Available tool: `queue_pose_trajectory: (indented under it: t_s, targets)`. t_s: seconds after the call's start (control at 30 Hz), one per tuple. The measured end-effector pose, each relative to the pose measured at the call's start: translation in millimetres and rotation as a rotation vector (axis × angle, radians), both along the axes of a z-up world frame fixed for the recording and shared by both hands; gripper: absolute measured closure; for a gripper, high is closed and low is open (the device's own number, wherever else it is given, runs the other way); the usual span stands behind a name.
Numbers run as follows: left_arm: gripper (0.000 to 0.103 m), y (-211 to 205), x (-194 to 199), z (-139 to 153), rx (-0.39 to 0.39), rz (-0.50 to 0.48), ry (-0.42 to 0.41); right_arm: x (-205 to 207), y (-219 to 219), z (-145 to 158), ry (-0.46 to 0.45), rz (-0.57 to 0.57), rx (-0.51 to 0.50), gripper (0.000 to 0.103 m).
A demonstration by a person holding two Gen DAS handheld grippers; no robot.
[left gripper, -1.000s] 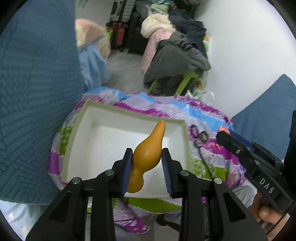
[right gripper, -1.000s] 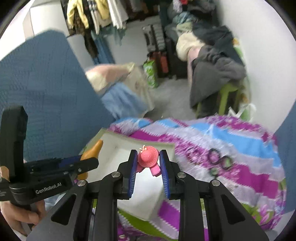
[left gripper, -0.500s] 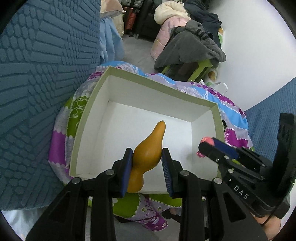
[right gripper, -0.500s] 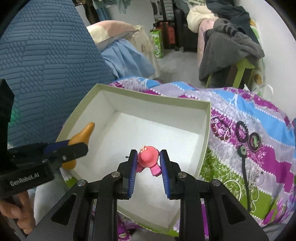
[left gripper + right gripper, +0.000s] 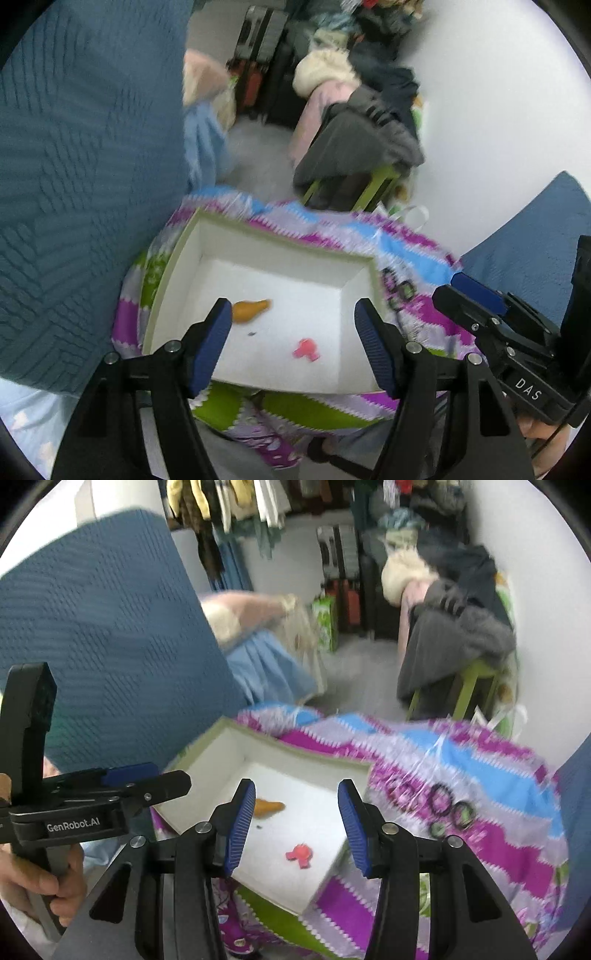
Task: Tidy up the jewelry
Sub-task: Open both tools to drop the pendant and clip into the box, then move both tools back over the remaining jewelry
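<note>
A white box with a green rim [image 5: 173, 266] [image 5: 207, 746] sits on a colourful cloth. An orange gourd-shaped piece [image 5: 251, 309] [image 5: 267, 806] and a pink hat-shaped piece [image 5: 306, 349] [image 5: 299, 854] lie on its floor. My left gripper [image 5: 293, 347] is open and empty above the box's near side. My right gripper [image 5: 297, 827] is open and empty above the box, and shows in the left wrist view [image 5: 491, 317] to the right. Dark rings [image 5: 448, 806] [image 5: 397, 288] lie on the cloth right of the box.
The patterned purple, blue and green cloth [image 5: 480, 775] covers a small round surface. A blue textured cushion [image 5: 74, 184] stands at the left. A green stool with dark clothes [image 5: 458, 653] stands behind. The left gripper's body [image 5: 92, 805] is at the left.
Both grippers have opened and let go; the orange piece and the pink piece now lie in the box. Both grippers have pulled back and up from the box.
</note>
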State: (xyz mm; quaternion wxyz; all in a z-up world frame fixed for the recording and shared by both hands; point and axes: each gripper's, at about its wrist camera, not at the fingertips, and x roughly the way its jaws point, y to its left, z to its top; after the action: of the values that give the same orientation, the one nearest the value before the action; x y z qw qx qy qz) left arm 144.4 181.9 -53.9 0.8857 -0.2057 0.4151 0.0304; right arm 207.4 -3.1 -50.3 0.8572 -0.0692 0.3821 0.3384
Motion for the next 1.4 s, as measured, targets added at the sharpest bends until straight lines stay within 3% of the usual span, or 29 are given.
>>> queue_pose_trajectory:
  t_s: [0.13, 0.3, 0.6, 0.9, 1.13, 1.4]
  targets:
    - [0.034, -21, -5, 28, 0.007, -0.016, -0.083, -8, -24, 27, -0.059, -0.010, 0.037, 0.058]
    - [0.034, -50, -4, 42, -0.006, -0.047, -0.133, -17, -55, 46, -0.114, -0.038, 0.058, 0.058]
    - [0.034, -106, 3, 35, -0.046, -0.122, -0.164, -19, -118, 42, -0.168, -0.136, 0.061, 0.058]
    - [0.038, -163, 17, 3, -0.059, -0.224, -0.117, -9, -175, 1, -0.132, -0.248, 0.043, 0.059]
    - [0.046, -202, 32, -44, -0.076, -0.285, -0.038, 5, -209, -61, -0.024, -0.301, 0.029, 0.059]
    - [0.050, -226, 50, -103, -0.030, -0.308, 0.078, 27, -225, -118, 0.084, -0.305, 0.026, 0.059]
